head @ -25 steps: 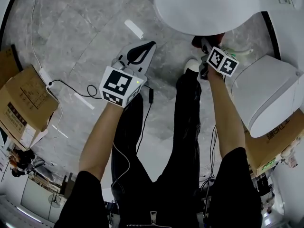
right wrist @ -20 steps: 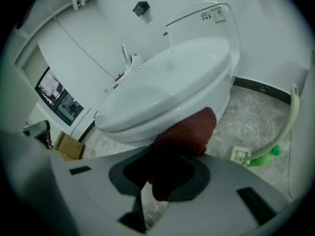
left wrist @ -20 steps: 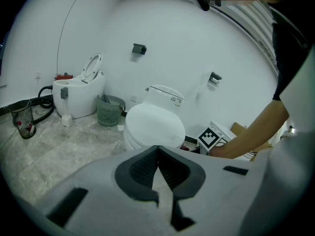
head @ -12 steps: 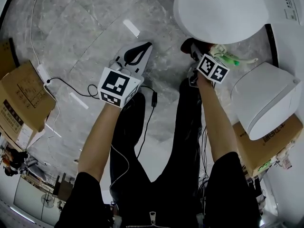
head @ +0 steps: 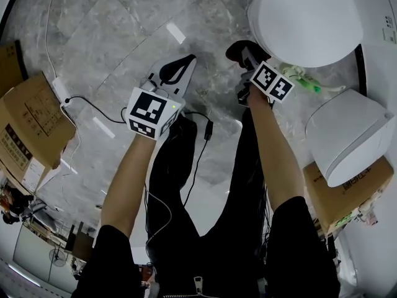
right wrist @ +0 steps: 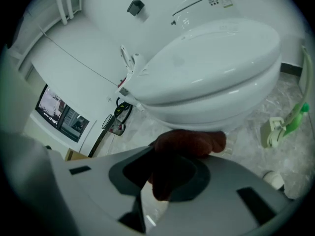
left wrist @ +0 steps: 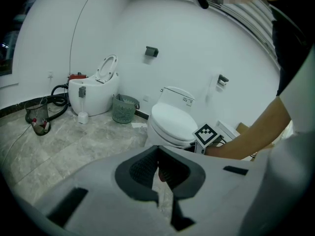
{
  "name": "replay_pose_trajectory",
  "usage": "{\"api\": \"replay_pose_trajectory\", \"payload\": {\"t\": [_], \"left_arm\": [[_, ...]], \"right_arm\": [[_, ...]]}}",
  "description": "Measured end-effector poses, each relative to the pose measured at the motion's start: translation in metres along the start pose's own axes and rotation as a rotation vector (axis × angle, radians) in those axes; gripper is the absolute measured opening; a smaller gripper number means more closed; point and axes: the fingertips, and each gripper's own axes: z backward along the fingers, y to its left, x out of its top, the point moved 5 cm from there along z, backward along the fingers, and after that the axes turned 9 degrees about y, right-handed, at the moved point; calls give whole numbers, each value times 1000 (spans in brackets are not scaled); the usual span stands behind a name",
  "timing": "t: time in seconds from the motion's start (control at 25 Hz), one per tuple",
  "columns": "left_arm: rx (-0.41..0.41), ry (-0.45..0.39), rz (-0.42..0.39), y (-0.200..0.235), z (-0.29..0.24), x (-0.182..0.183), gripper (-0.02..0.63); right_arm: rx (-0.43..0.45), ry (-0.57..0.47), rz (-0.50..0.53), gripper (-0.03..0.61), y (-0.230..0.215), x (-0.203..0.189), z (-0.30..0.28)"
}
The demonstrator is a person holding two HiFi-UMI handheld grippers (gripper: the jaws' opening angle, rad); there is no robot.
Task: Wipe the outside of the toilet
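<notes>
Two grippers: right gripper [head: 247, 54] pinches a dark-red cloth [right wrist: 189, 144] by the toilet [head: 307, 17]; left gripper [head: 196, 59] fingers pressed together.

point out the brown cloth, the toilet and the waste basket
brown cloth [right wrist: 189, 142]: right gripper view, on the bunched end nearest the toilet.
toilet [right wrist: 211, 58]: right gripper view, middle of the closed lid.
waste basket [left wrist: 123, 108]: left gripper view, its slatted side wall.

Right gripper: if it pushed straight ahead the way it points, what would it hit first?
Likely the toilet bowl, just under the closed seat; the brown cloth clamped in the right gripper would touch first. Depth unclear.
</notes>
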Motion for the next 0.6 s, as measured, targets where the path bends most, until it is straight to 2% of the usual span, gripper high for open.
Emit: {"api": "replay_pose_trajectory", "payload": {"t": [0.32,0.48,0.6], "left_arm": [[7,8,-3,11,10,-2,-2],[9,10,-6,5,10,3,-2],[-2,9,-19,-8,4,12,-2]], "right_arm": [[49,6,51,80,27,4,-14],[95,41,123,80,32,-5,-2],[128,80,216,80,30,-14,18]]}}
